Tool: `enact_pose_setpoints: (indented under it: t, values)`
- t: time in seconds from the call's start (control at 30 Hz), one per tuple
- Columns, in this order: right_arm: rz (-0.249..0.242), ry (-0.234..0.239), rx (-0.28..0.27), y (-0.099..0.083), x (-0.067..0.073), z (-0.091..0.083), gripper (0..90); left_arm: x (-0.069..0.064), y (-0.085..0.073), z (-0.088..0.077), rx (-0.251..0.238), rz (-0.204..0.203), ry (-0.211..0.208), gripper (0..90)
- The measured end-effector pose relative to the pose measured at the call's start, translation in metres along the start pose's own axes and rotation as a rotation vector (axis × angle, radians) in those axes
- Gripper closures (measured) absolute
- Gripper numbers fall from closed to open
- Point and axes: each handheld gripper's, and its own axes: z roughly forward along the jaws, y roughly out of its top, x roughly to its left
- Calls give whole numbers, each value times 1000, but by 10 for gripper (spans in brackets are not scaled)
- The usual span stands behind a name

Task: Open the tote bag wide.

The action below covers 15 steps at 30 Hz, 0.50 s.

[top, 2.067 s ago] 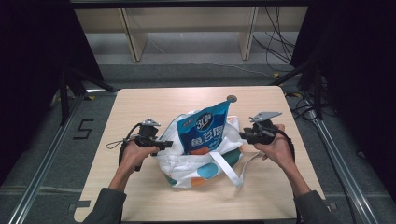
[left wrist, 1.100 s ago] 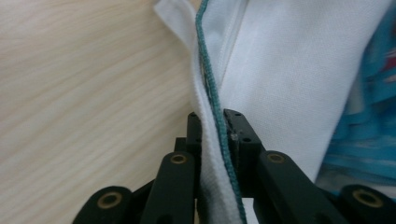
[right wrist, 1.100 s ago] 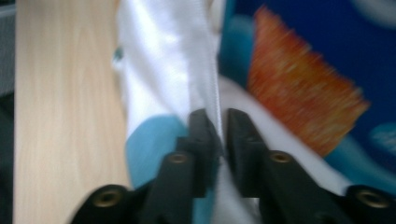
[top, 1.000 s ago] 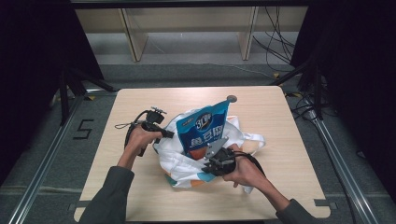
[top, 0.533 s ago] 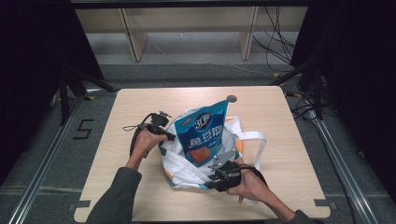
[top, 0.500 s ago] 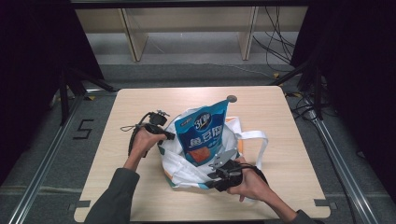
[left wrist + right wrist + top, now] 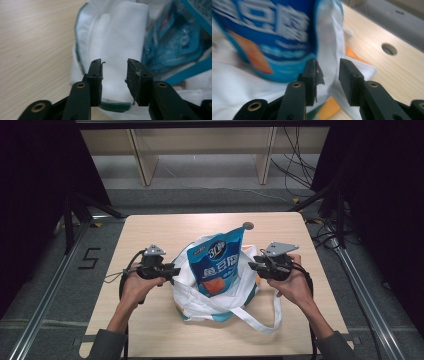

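A white tote bag [image 7: 200, 302] sits on the wooden table [image 7: 150, 230] with a blue snack pouch [image 7: 216, 265] standing in its mouth. My left gripper [image 7: 172, 270] is at the bag's left rim. In the left gripper view, the left gripper [image 7: 114, 65] has a gap between its jaws and a fold of white cloth [image 7: 117, 40] in it; they have just been closing. My right gripper [image 7: 251, 266] is at the bag's right rim. In the right gripper view, the right gripper [image 7: 328, 65] has the cloth edge [image 7: 330, 50] hanging between its parted jaws, which have just been closing too.
A round hole [image 7: 247, 225] is set in the tabletop behind the pouch. One bag handle [image 7: 260, 320] loops out over the table at the front right. Bare wood lies to the left and far side. Metal rails [image 7: 55, 285] run along both table sides.
The right hand has swung from the bag's front up to its right rim. The left hand has shifted a little nearer along the left rim. Both grippers' jaws stand wider than a second ago.
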Motion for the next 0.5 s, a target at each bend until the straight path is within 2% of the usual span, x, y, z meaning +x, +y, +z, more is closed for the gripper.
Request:
enact_pose_setpoints:
  t: [0.07,0.13,0.17,0.23,0.27,0.3,0.33,0.37,0.4,0.47,0.5]
  values:
    - [-12,0,27,-2,-6,16,793,-6,-4,9,0,19,-9,700]
    - [-8,-2,78,-4,-9,28,872,-10,-6,21,32,27,-10,731]
    - [-5,-7,87,-5,-11,31,897,-14,-10,27,38,9,-22,749]
    - [-20,-12,128,-9,-15,42,900,-21,-17,33,76,46,-16,790]
    - [-12,-20,128,-12,-15,47,900,-22,-20,33,83,60,-15,801]
    - [-11,-21,133,-14,-17,50,900,-26,-27,33,101,52,-26,812]
    - [2,1,135,-19,-19,58,900,-27,-32,33,107,60,-30,826]
    - [23,23,151,-22,-20,62,900,-27,-39,33,110,78,-16,831]
    - [27,24,160,-27,-21,72,900,-28,-45,34,123,67,-9,839]
    - [43,32,198,-33,-20,84,900,-27,-55,35,128,77,6,852]
    - [38,38,218,-36,-21,90,900,-27,-62,38,130,64,10,865]
